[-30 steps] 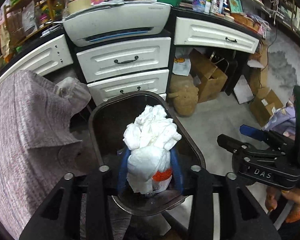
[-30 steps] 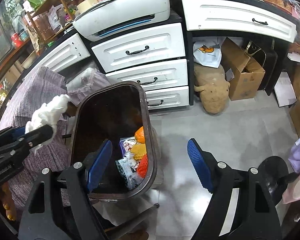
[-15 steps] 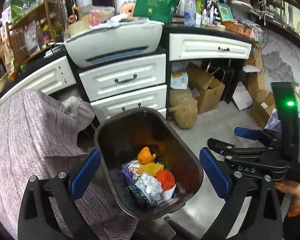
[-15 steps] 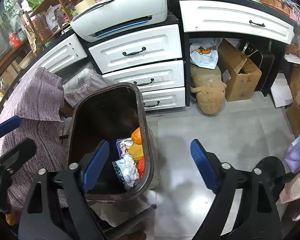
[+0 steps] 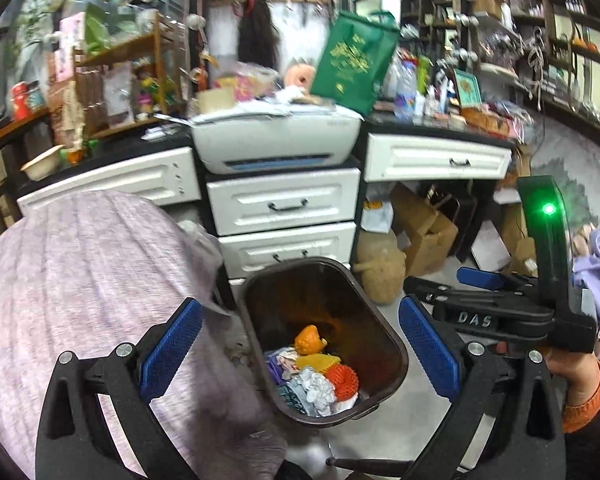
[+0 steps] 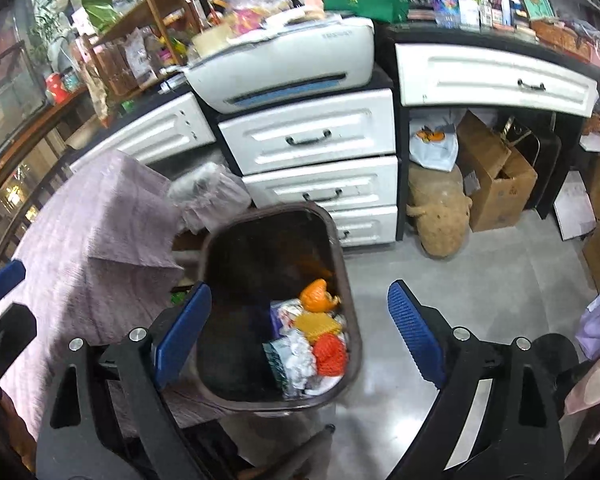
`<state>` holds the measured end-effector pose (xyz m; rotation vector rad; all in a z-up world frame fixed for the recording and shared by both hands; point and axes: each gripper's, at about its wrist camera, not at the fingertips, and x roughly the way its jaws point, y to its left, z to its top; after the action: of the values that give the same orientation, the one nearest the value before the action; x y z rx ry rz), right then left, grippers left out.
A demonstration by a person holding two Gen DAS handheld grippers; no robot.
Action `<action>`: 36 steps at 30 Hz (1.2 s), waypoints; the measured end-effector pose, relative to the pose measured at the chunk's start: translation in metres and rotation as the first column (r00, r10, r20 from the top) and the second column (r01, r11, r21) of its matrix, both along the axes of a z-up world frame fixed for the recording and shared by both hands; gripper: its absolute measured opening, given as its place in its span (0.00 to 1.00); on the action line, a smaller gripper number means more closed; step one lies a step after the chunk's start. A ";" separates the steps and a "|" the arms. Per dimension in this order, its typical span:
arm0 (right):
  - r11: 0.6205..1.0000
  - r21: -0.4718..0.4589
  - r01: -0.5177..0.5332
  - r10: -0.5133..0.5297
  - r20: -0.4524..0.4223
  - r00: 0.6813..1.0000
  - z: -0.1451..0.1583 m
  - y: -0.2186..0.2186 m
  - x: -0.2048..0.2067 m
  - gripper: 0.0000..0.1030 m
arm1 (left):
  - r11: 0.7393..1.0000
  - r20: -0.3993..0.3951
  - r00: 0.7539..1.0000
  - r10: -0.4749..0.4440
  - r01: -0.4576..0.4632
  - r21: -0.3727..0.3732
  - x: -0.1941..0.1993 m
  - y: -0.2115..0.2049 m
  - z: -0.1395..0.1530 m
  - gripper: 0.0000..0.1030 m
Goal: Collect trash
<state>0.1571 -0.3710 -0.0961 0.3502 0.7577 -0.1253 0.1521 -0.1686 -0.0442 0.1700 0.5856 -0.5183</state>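
One crumpled white paper wad (image 5: 314, 388) lies in the brown bin (image 5: 396, 354), near-end corner w/ orange netting (image 5: 343, 375) & peel (image 5: 308, 336). Bin's long axis runs away from both tools toward the white drawers (image 5: 283, 204). Left gripper (image 5: 300, 356) is straight above it, empty, jaws spread wide after just opening. Right gripper (image 6: 300, 336) is also released, nothing between pads, jaws just widened, bin under its left finger. No more trash in view to say which hand's nearer.

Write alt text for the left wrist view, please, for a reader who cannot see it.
The open, empty left gripper hangs above a brown trash bin holding crumpled white paper and orange scraps. White drawers stand behind; the right gripper is at right.
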 end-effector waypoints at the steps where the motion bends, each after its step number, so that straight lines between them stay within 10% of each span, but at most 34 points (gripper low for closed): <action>1: 1.000 -0.005 0.000 0.001 0.011 1.000 0.007 0.003 0.000 0.87 | 1.000 0.007 1.000 0.010 -0.010 -0.007 -0.002 0.006 0.003 0.95; 12: 0.997 -0.072 -0.004 0.015 0.143 0.990 0.075 0.064 -0.033 0.94 | 0.975 0.072 0.975 0.212 -0.207 -0.077 -0.040 0.094 0.024 0.95; 36: 0.935 -0.353 -0.019 0.176 0.417 0.892 0.094 0.188 -0.156 0.94 | 0.870 0.252 0.836 0.487 -0.440 -0.221 -0.135 0.174 0.052 0.95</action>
<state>0.0013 -0.1827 -0.0019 0.0008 0.2871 -0.0736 0.0175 0.0052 0.0076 -0.0464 0.2676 -0.0541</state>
